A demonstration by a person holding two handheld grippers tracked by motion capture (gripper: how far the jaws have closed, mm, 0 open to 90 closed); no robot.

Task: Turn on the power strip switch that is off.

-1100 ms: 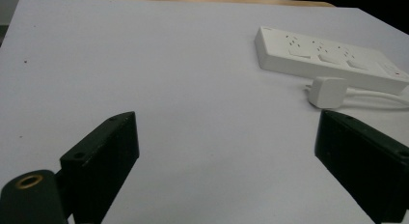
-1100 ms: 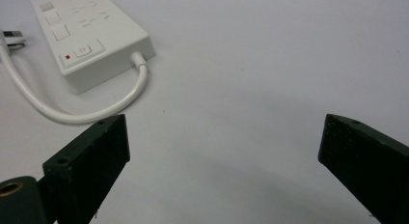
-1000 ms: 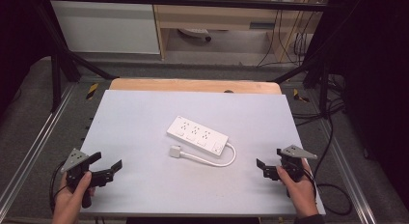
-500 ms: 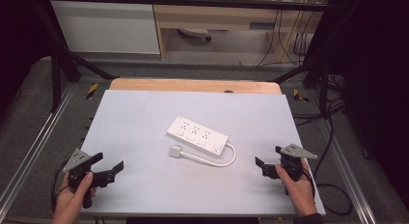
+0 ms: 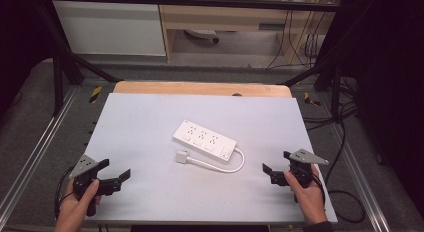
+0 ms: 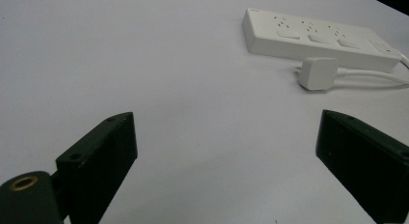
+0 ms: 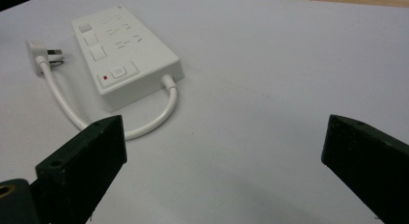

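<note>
Nothing looks begun: the power strip (image 5: 204,140) and its plug (image 5: 181,156) lie untouched at centre frame, while left gripper (image 5: 114,176) and right gripper (image 5: 274,169) gape wide, empty, at the bottom corners

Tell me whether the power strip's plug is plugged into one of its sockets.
Unplugged. The plug lies on the table beside the power strip, prongs bare.
</note>
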